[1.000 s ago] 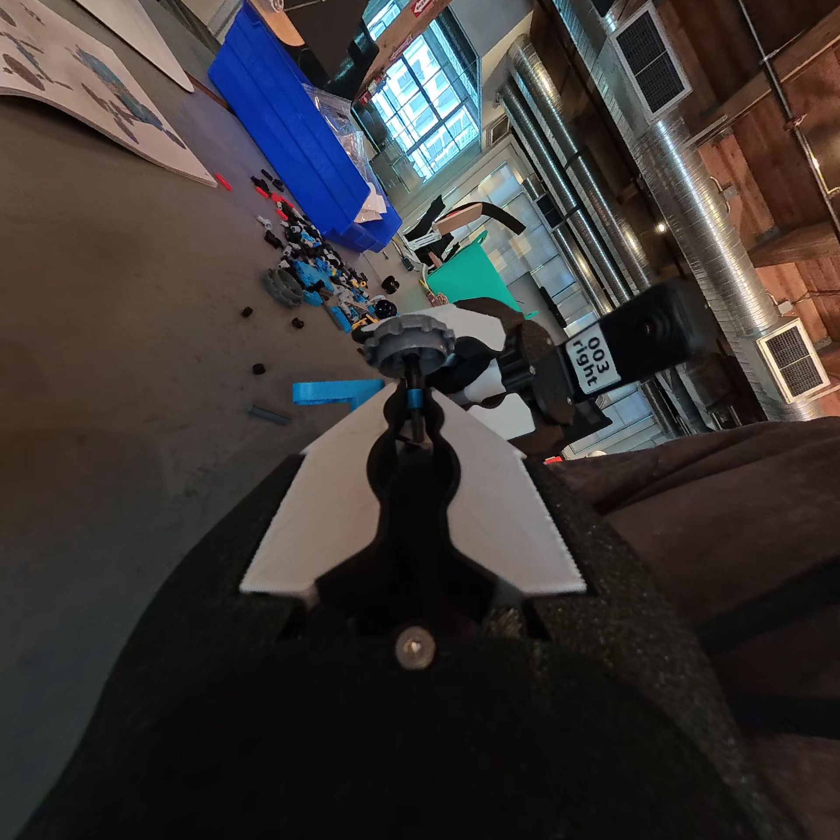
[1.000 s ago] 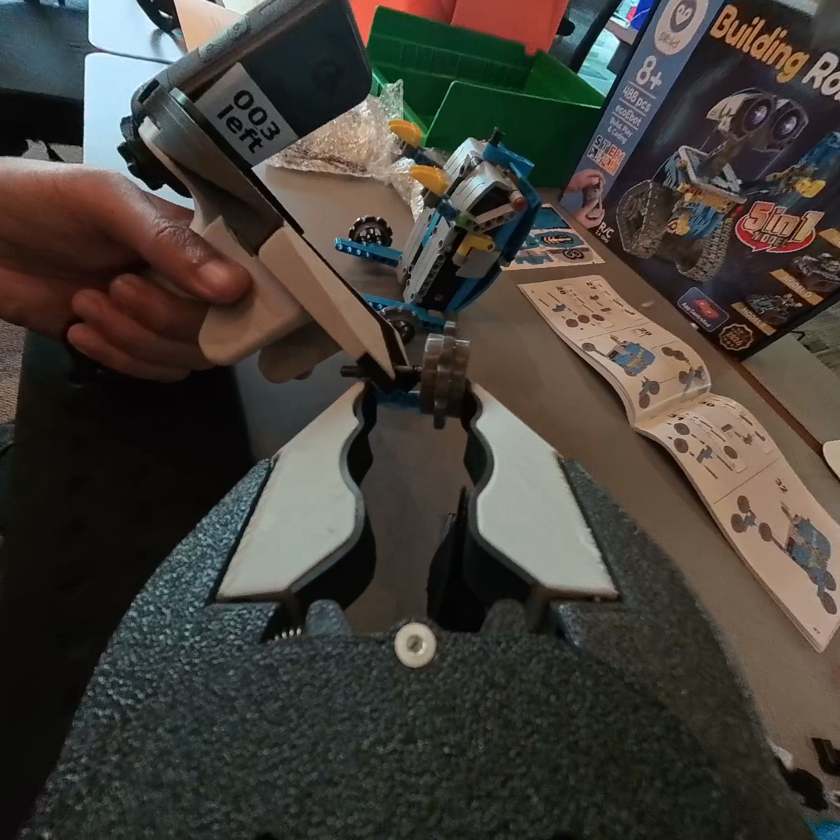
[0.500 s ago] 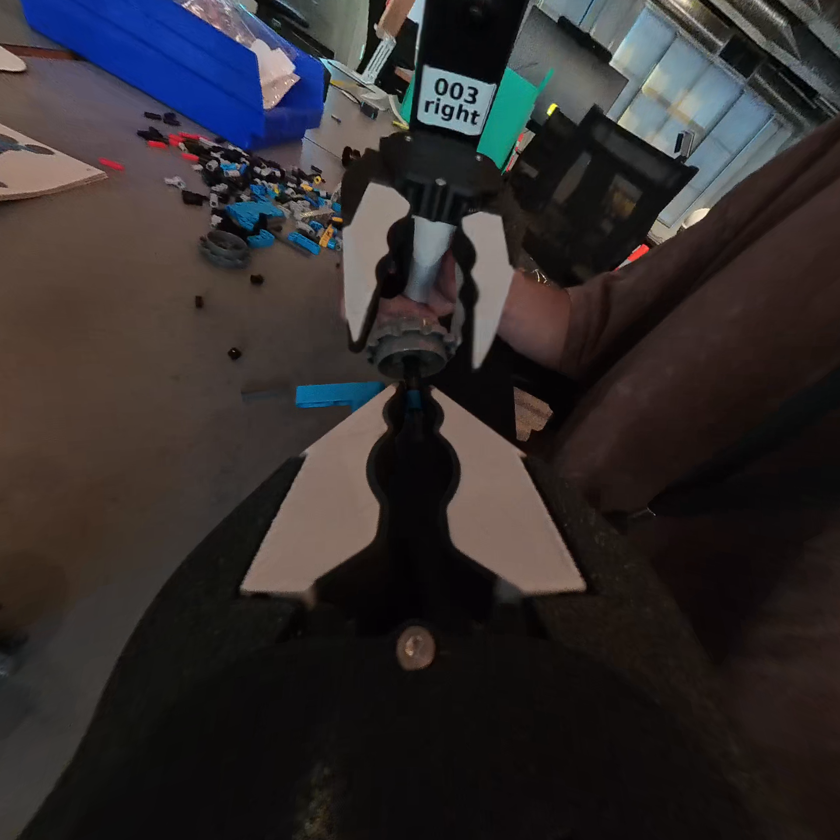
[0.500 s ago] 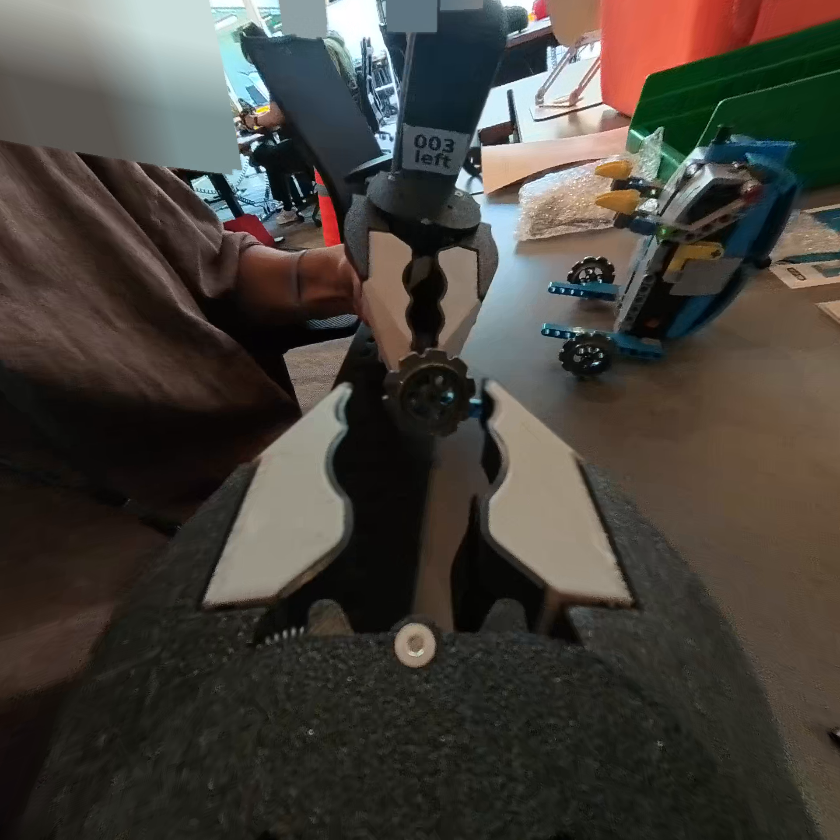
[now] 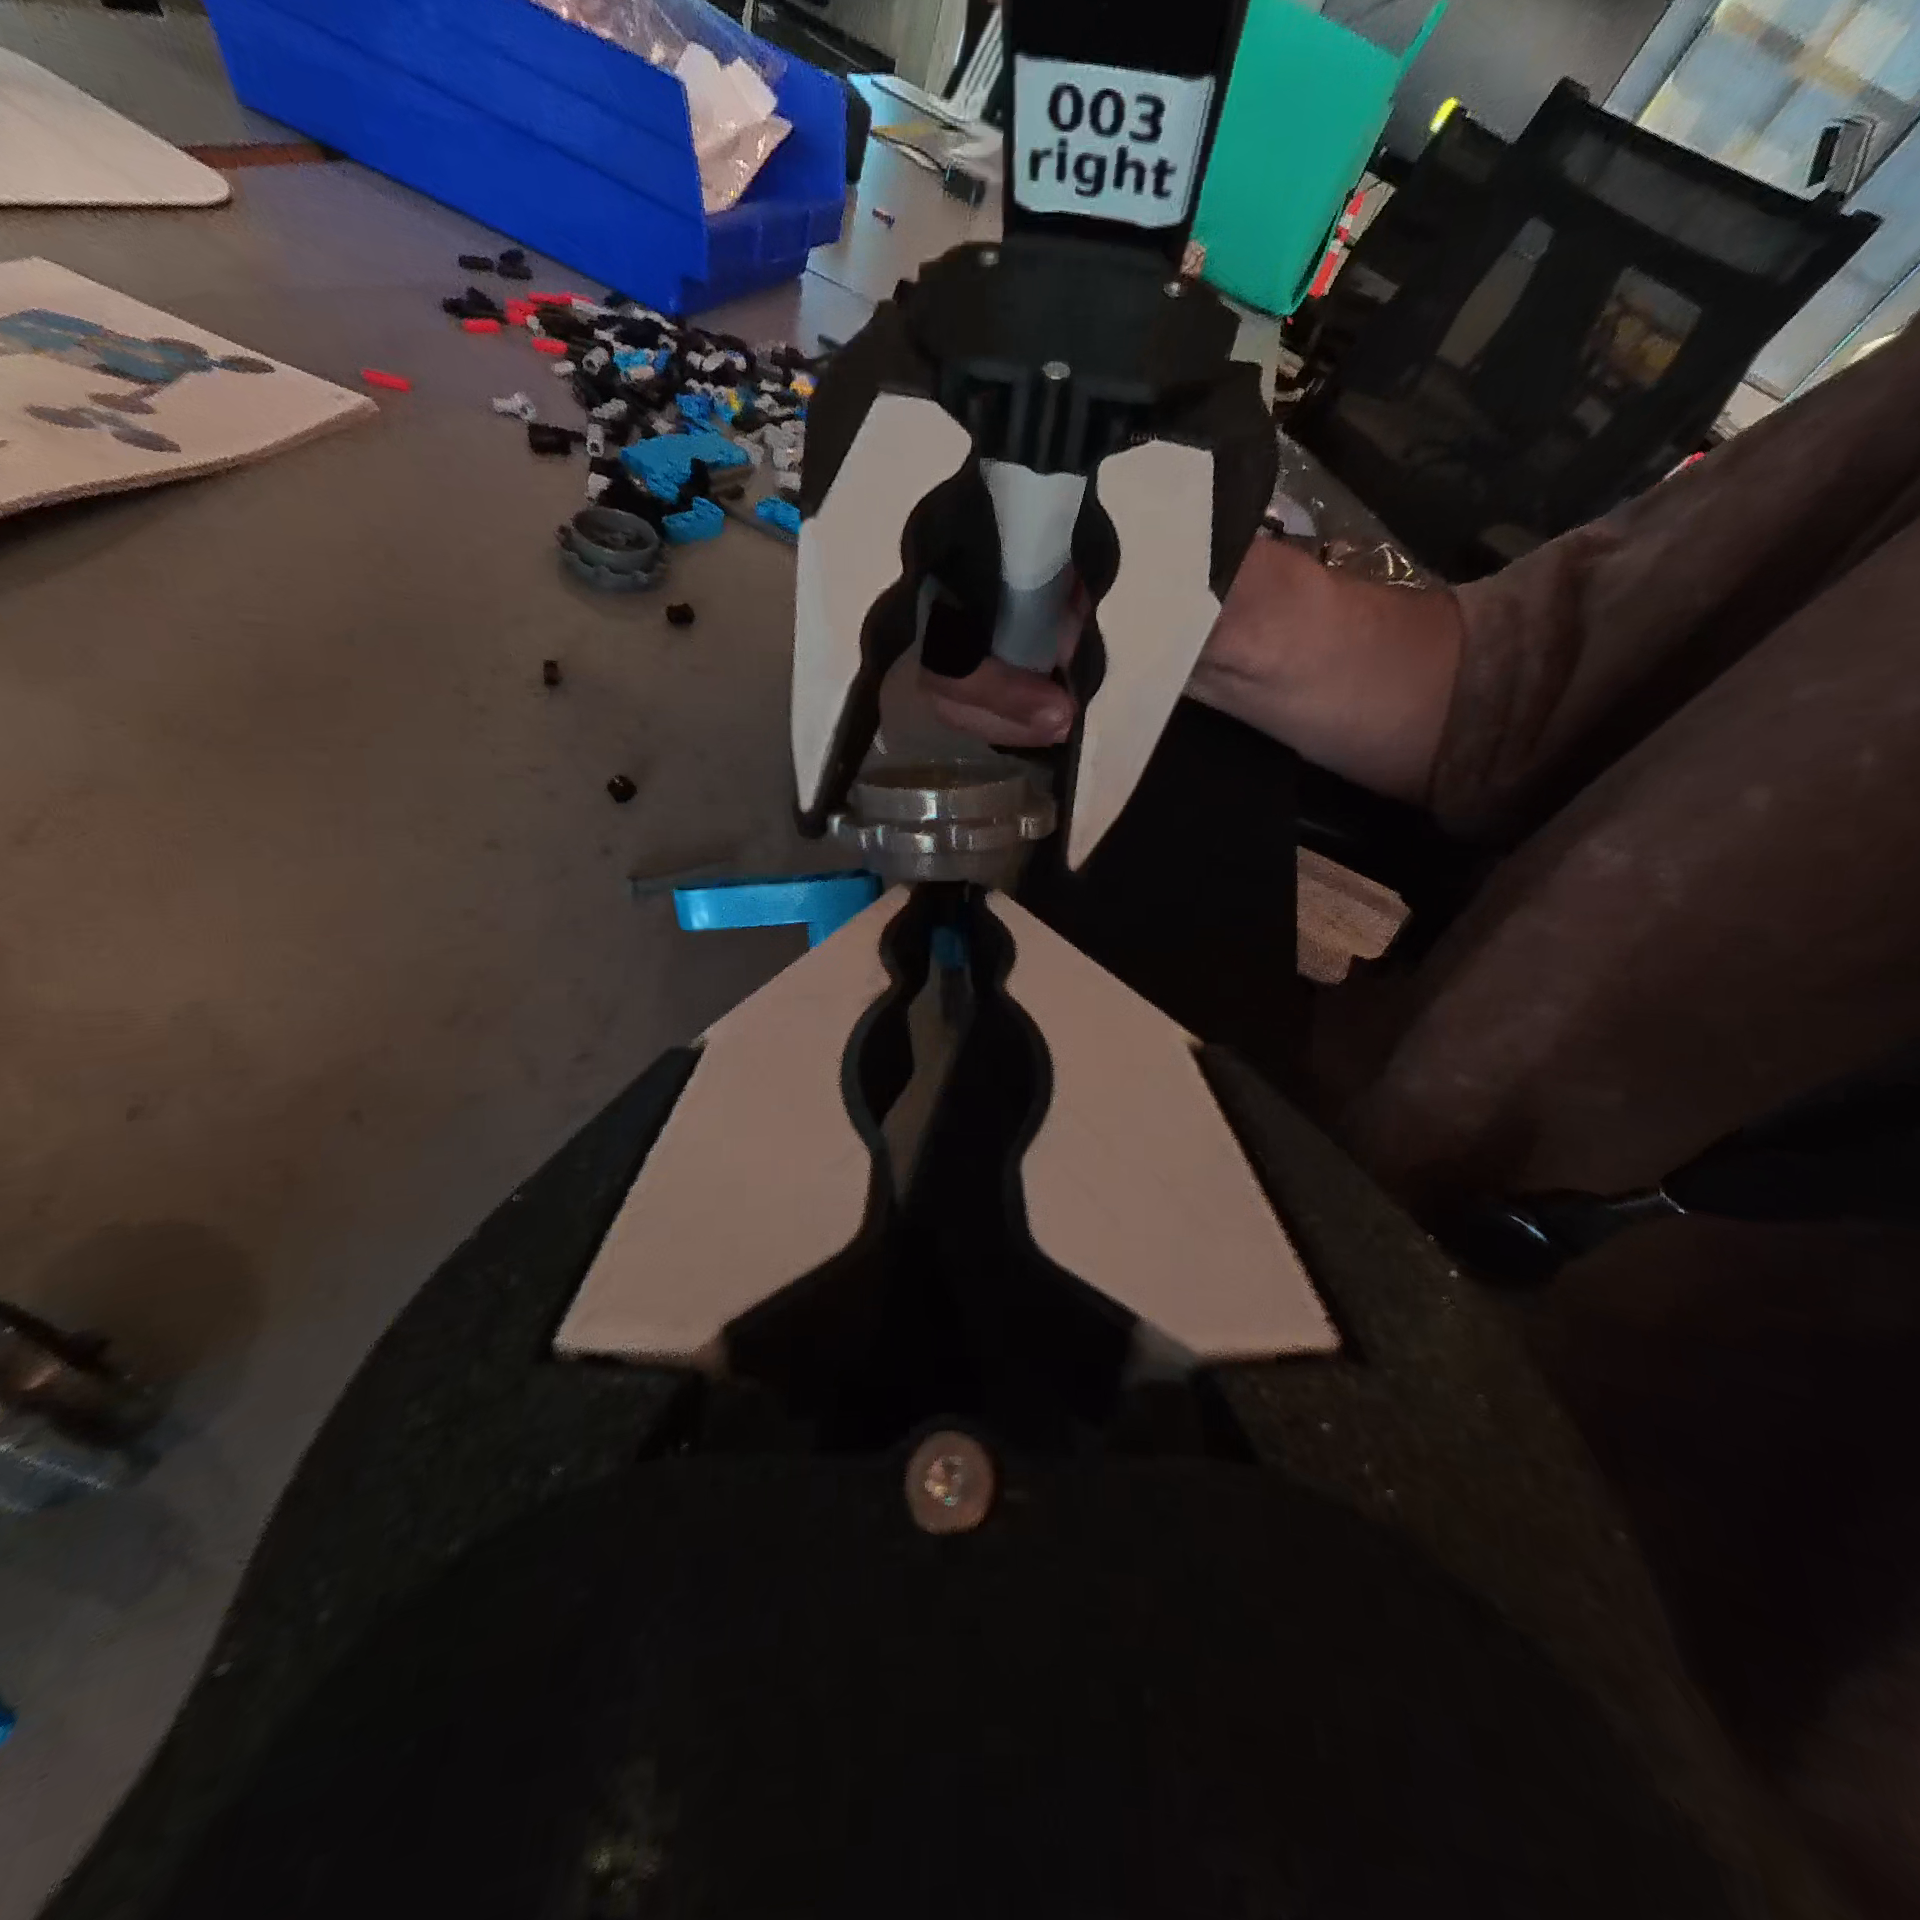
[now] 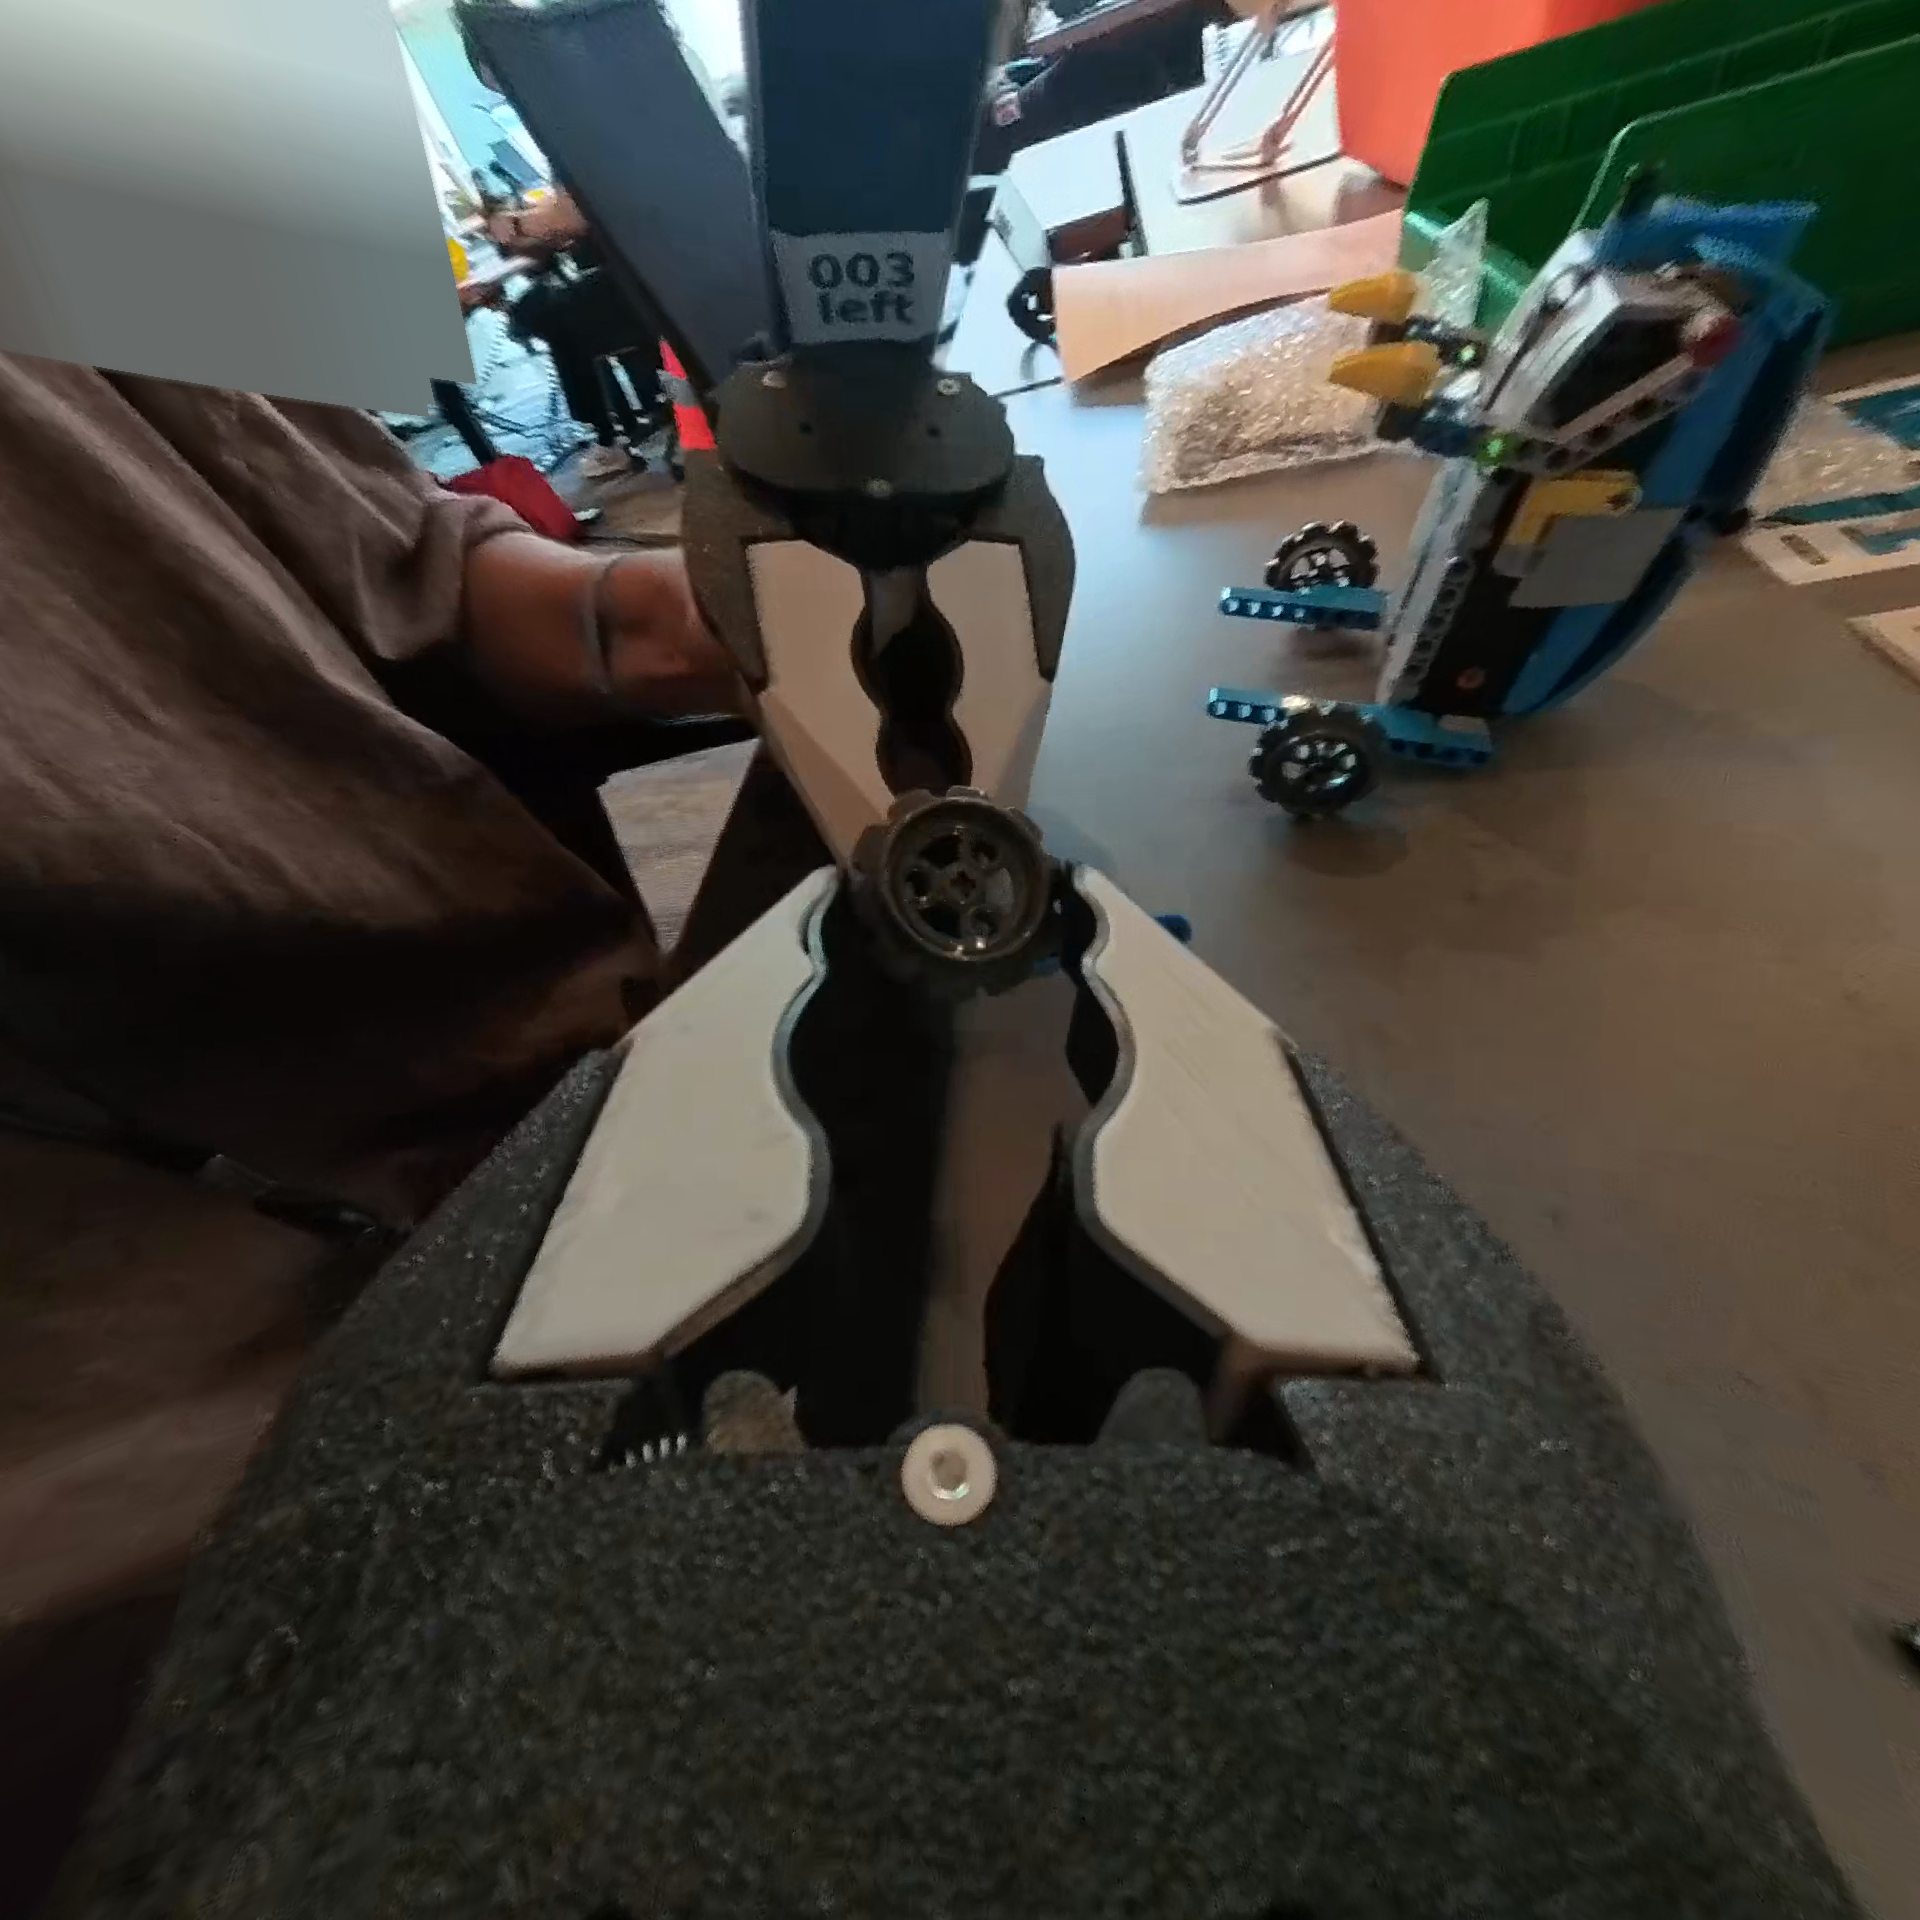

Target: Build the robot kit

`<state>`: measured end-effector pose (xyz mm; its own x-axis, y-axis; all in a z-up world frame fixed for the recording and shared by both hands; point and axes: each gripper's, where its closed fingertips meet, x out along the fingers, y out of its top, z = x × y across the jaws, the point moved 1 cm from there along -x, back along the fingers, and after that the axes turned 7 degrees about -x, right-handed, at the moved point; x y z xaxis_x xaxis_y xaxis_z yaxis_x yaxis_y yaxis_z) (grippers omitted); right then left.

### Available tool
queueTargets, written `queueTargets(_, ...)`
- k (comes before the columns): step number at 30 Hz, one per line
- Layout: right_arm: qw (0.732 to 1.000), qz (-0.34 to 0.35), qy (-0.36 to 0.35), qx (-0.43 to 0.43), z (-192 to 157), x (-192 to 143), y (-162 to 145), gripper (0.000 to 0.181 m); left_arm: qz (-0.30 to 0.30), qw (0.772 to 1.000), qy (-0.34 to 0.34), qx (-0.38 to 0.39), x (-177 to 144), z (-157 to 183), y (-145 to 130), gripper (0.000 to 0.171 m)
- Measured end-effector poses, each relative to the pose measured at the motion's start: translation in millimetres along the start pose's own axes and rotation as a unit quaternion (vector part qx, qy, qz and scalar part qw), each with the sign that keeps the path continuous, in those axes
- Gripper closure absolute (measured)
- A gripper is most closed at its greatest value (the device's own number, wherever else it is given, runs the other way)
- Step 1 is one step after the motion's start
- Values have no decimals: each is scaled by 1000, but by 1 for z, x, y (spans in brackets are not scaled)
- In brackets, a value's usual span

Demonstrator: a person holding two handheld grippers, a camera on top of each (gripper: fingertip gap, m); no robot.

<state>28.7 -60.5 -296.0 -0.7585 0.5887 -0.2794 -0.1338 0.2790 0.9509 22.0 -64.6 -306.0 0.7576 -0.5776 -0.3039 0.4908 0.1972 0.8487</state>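
- Left wrist view: the left tool [image 5: 951,914] has its two white fingers nearly closed, pinching a thin dark axle with a small blue piece [image 5: 948,948] on it.
- A grey toothed wheel [image 5: 940,821] sits at the far end of that axle, just beyond the fingertips.
- Facing it from above the wheel, the right tool [image 5: 940,842] has its fingers spread on either side of the wheel; one tip looks to touch the rim, the other stands a little apart.
- A hand [image 5: 997,696] grips the right tool's handle behind the wheel.
- On the table [image 5: 260,883], a flat blue beam [image 5: 764,902] lies just left of the wheel, a heap of small loose parts [image 5: 665,416] farther beyond it, and a blue bin [image 5: 540,135] behind the heap.
- A printed sheet [image 5: 125,384] lies far left of the wheel.
- Right wrist view: the right tool [image 6: 951,904] stands partly open, with the wheel [image 6: 956,894] face-on between its fingertips; whether both tips press on it cannot be told.
- The left tool [image 6: 914,805] comes in from beyond the wheel, fingers close together at its back.
- To the right of the wheel, a partly built blue and grey vehicle [image 6: 1558,499] lies tipped on the table [image 6: 1558,1039], two small wheels [image 6: 1309,753] on its blue beams.
- A green bin [image 6: 1662,125] stands behind the vehicle.
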Motion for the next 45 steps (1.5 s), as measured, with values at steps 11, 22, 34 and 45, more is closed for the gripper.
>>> queueTargets(11, 992, 67, 9, 103, 17, -20, 9, 141, 117, 991, -34, -52, -21, -5, 30, 155)
queueTargets(22, 989, 87, 5, 119, 22, -26, 13, 140, 102, 993, -31, -59, -19, -6, 27, 161)
queueTargets(34, 994, 49, 11, 97, 14, -18, 3, 142, 93, 995, -18, -8, -23, -3, 25, 169)
queueTargets(45, 993, 49, 25, 109, 14, -19, -2, 142, -11, 999, 15, 51, -8, -3, -3, 170)
